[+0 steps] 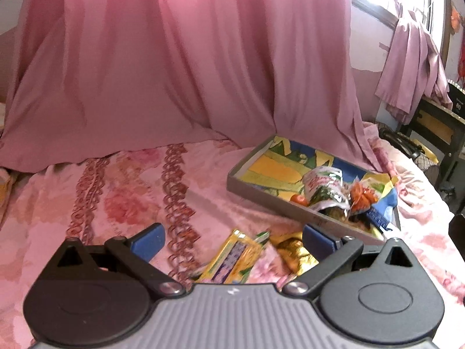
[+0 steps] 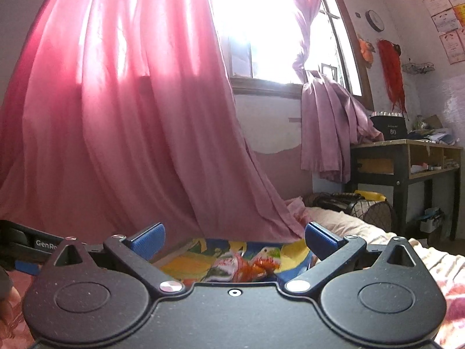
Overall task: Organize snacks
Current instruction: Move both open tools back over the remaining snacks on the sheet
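Fingers (image 1: 147, 240) spread on both grippers, nothing held. Yellow packet (image 1: 232, 257) and gold wrapper (image 1: 293, 251) lie on bedspread (image 1: 116, 203) off tray's (image 1: 261, 187) near edge; soft fabric risks a snagged pinch.

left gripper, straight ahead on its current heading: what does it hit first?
Most likely the yellow snack packet lying on the bedspread, just ahead between the open jaws of the left gripper. The gold wrapper lies beside it, and the tray sits farther off to the right. Depth is hard to judge here.
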`<action>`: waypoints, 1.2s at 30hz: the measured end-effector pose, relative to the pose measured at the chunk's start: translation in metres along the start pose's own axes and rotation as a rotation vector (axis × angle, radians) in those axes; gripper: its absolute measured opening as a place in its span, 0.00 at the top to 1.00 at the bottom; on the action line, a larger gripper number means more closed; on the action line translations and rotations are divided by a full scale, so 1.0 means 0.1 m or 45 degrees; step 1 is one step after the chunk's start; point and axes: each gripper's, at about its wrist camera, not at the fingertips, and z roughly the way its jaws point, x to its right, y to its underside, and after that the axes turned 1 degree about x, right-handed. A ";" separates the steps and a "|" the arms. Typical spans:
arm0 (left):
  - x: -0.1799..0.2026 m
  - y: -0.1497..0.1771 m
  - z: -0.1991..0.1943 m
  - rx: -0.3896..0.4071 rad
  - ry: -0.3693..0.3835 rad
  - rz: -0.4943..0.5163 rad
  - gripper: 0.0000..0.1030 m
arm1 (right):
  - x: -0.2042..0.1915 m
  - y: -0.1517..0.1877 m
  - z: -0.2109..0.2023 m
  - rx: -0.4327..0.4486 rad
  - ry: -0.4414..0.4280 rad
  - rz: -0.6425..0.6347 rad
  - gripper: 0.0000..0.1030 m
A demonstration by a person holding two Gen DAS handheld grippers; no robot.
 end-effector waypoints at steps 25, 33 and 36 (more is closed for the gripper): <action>-0.54 0.69 -0.37 -0.049 0.029 0.126 0.01 | -0.34 0.34 -0.74 -0.250 -0.008 -0.021 0.01; -0.53 0.85 -0.27 -0.069 0.043 0.219 0.01 | -0.40 0.48 -0.62 -0.401 -0.034 -0.003 0.01; -0.53 0.87 -0.20 -0.086 0.048 0.238 0.01 | -0.39 0.52 -0.55 -0.455 -0.033 0.012 0.01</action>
